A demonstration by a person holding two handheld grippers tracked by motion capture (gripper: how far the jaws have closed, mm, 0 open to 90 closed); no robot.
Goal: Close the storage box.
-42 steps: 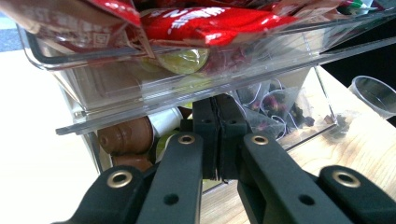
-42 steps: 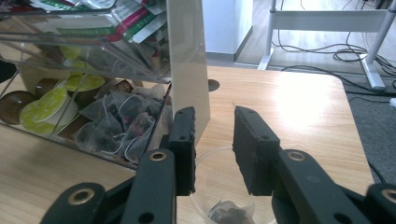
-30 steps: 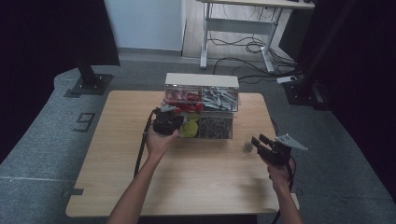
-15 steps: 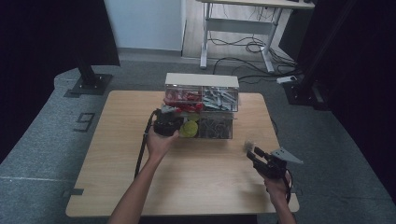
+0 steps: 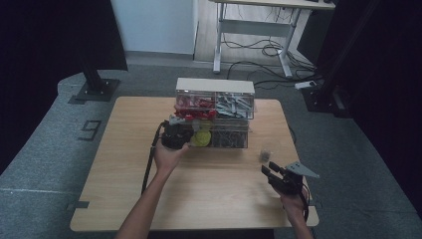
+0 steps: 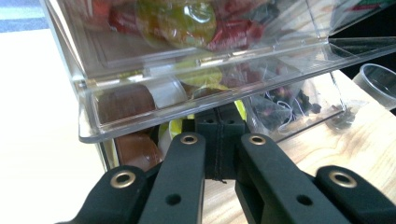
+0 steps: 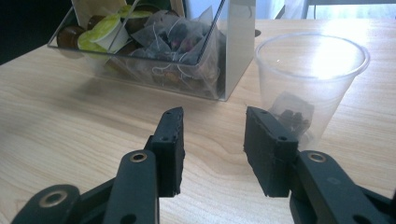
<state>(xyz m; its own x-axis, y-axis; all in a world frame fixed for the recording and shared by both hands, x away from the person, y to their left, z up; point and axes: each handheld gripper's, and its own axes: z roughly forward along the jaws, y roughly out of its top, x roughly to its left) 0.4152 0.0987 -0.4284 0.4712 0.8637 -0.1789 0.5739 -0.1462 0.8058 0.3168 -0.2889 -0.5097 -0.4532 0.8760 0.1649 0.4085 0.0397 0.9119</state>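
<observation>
- Organiser [image 5: 215, 112]: clear, two tiers, at the far middle of the worktop [image 5: 124, 199]; the lower drawer [image 6: 299, 107] is pulled out toward the person and holds pods and tea bags.
- Left gripper [image 5: 175, 135]: at the organiser's front left corner, its fingers [image 6: 219, 140] clenched together with nothing seen between them, tips tucked under the front edge of the upper tier [image 6: 140, 100]. Judged to be bracing the organiser; best kept pressed where it is, so the box does not slide.
- Cup [image 7: 310, 84]: clear plastic, upright on the worktop, just right of the drawer and apart from it; a tea bag [image 7: 292, 114] lies in its bottom.
- Right gripper [image 7: 212, 149]: low over the worktop near the cup, fingers [image 7: 170, 140] released and half spread, grasping nothing.
- Step in hand, as judged: the right gripper goes either to the cup or back to the drawer.
- For the cup: spread wider, approach level, close gently at mid-height; thin walls buckle and tip easily.
- For the drawer: come in from above and pinch one bag by its corner, clear of the strings.
</observation>
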